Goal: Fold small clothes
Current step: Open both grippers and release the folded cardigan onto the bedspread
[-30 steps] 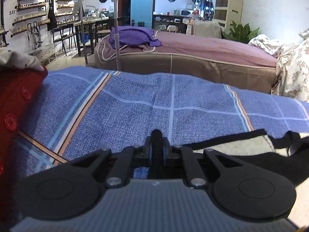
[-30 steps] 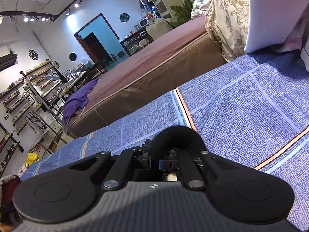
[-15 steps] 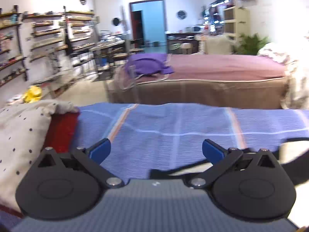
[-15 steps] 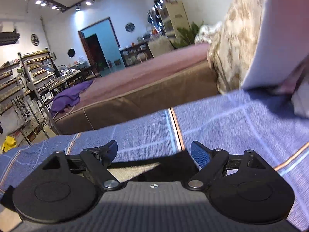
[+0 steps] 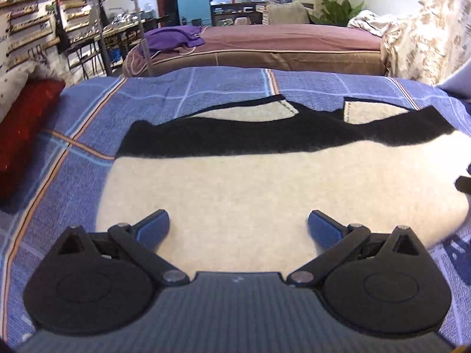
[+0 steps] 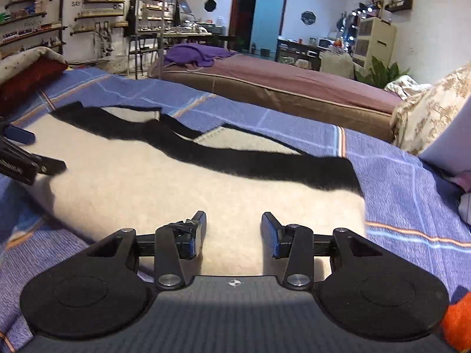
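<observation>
Jaws of the left hand-held gripper [image 5: 238,225] stand wide apart, nothing between them; its blue pads [image 5: 154,226] hang over the near cream part of the garment without a visible grip. Right hand-held gripper [image 6: 234,231] has its jaws at a narrower gap and closing; only the cream fabric below shows between them, none caught or lifted. From the right wrist view, the left hand-held gripper's fingertip shows at the garment's left end.

Garment [image 5: 265,194]: small cream knit piece with a black band [image 5: 250,139] across its far part and black-edged straps beyond that. It lies flat on the blue checked bedspread [image 5: 206,88]. Long axis runs side to side across both views; strap end points away from the cameras, plain cream hem toward them. Black band tilts slightly, higher at the left in the right wrist view.

Surroundings: red cushion [image 5: 23,123] at the bed's left edge, well apart from the garment. Floral bedding [image 5: 424,47] at far right. Second bed with mauve cover [image 5: 279,36] behind, purple cloth [image 5: 176,36] on its left end.
</observation>
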A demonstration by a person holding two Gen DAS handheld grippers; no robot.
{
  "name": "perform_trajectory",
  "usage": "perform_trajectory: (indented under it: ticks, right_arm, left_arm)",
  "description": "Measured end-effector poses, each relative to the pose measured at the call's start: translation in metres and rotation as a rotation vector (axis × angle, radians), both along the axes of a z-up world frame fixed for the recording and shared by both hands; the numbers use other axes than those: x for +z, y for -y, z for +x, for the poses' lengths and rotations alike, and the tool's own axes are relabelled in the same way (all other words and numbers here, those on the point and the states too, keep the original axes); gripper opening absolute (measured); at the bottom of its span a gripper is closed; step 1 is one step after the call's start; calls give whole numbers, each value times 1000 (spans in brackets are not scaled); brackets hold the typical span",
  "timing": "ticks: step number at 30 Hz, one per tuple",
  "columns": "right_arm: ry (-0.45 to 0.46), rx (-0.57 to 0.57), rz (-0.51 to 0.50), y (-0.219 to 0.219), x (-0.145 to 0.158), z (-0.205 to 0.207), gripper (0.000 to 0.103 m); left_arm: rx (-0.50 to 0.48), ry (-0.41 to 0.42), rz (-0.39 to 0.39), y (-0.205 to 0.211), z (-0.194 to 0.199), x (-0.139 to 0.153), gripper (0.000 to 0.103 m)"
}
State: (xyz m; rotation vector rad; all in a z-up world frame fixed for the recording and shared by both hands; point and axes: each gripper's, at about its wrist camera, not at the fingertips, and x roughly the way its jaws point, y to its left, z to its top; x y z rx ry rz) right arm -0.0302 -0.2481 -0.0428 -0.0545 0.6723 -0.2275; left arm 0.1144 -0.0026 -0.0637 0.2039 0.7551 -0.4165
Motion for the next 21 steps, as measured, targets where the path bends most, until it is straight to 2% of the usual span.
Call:
perform_trajectory:
  ticks: [1,3,5,10,14,18,19,20,21]
  right_arm:
    - [8,-33,27,7,-1,-4,71]
    - [13,-70,72,20,-1,-8,71]
    - [9,-89,57,22,-3,-12,71]
    - [-2,-96,26,20,-5,-13,72]
    - [-1,-101,16,20,-6,-14,78]
    - [50,-128,44,23,4,-22,80]
    - [80,-144,42,24,8,-26,88]
    - [99,-163,27,25,12,-31,101]
    - [110,-184,12,26,14,-35,103]
  left_arm:
    - [10,-10,-11,-3,5,-1,103]
    - [0,10,19,-6,9,-3,103]
    - [0,32,55,-11,12,-2,103]
    - [86,27,44,-45,17,-1,103]
    - [156,-44,-106,-90,17,-5,103]
    - [225,-41,-166,-119,6,7,103]
    - [245,-31,-180,-126,3,13,103]
    - [262,-23,-178,-130,-1,18,103]
    - [279,-12,-157,-132,-5,22,103]
